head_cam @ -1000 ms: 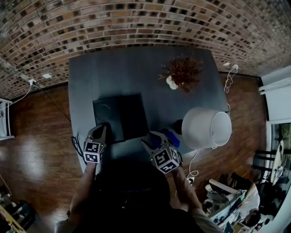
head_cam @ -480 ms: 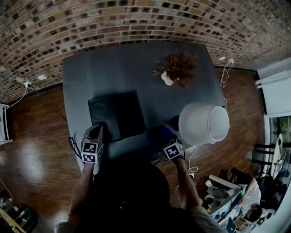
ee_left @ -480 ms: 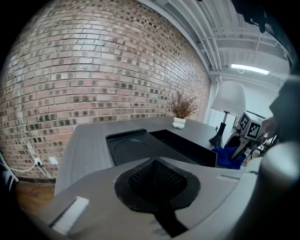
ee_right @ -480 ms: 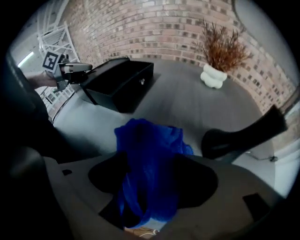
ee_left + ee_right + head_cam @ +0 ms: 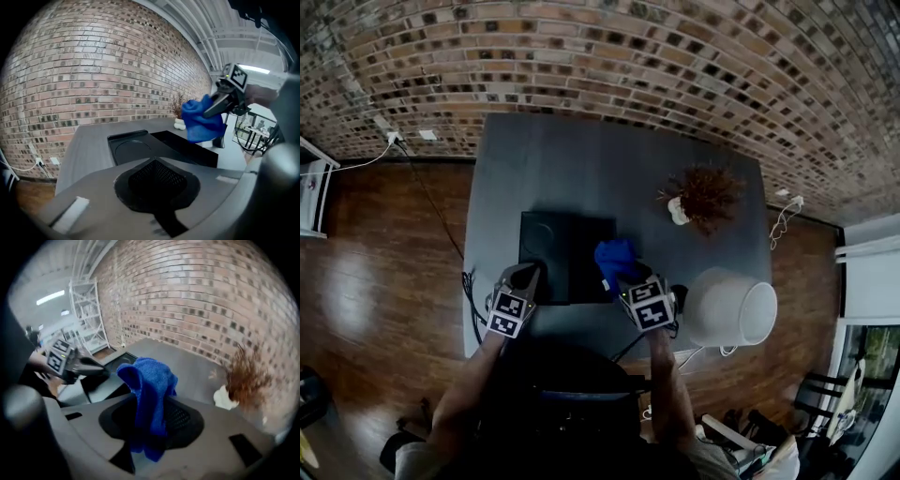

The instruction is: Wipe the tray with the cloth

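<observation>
The black tray [image 5: 553, 246] lies on the grey table [image 5: 609, 159], with a round recess in its left half [image 5: 131, 149]. My left gripper [image 5: 529, 277] is shut with nothing seen between its jaws [image 5: 157, 182], its tip at the tray's near left corner. My right gripper [image 5: 623, 279] is shut on the blue cloth [image 5: 614, 255]; its jaws have just been closing, with the cloth between them. The cloth [image 5: 150, 378] bunches up out of the jaws and hangs in the air over the tray's right near edge [image 5: 201, 123]. The left gripper [image 5: 77, 364] shows in the right gripper view.
A lamp with a big white shade [image 5: 729, 306] stands at the table's near right corner, its dark base [image 5: 679, 294] beside my right gripper. A dried plant in a white vase [image 5: 703, 197] stands further back right. Cables [image 5: 469, 286] hang off the table's near edges. A brick wall runs behind.
My right gripper dipped to the right, beside the lamp base, and has come back left to the tray's right edge with the blue cloth lifted. The left gripper kept still.
</observation>
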`<control>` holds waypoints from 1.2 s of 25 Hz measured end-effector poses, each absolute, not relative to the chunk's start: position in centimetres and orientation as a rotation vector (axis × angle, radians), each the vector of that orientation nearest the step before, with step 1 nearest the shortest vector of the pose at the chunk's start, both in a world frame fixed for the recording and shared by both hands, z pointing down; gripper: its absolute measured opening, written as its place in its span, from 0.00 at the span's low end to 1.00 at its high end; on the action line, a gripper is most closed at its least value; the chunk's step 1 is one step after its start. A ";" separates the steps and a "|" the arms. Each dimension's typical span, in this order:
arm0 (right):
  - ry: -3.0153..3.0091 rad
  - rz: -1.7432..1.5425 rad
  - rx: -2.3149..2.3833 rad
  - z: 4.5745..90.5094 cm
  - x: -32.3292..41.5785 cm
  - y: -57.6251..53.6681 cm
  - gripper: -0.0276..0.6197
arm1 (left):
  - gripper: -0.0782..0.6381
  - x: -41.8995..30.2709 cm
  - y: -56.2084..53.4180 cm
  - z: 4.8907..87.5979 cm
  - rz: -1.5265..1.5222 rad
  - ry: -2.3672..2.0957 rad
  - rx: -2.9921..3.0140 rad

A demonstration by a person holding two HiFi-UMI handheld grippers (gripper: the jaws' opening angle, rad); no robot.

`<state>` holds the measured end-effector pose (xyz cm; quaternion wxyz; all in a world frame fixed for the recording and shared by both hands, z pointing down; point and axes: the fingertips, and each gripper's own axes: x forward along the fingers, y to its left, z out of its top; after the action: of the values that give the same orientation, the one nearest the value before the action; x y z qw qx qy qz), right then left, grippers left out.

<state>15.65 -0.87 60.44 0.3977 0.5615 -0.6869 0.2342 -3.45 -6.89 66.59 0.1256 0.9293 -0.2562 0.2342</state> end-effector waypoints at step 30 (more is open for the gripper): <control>-1.692 0.192 0.591 73.8 6.6 -7.9 0.27 | 0.11 -3.5 -6.6 66.5 0.701 -0.771 2.725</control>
<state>6.62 -7.86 73.78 0.6207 0.2570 -0.7360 0.0836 -3.51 -6.62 66.47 0.1118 0.9282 -0.2625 0.2388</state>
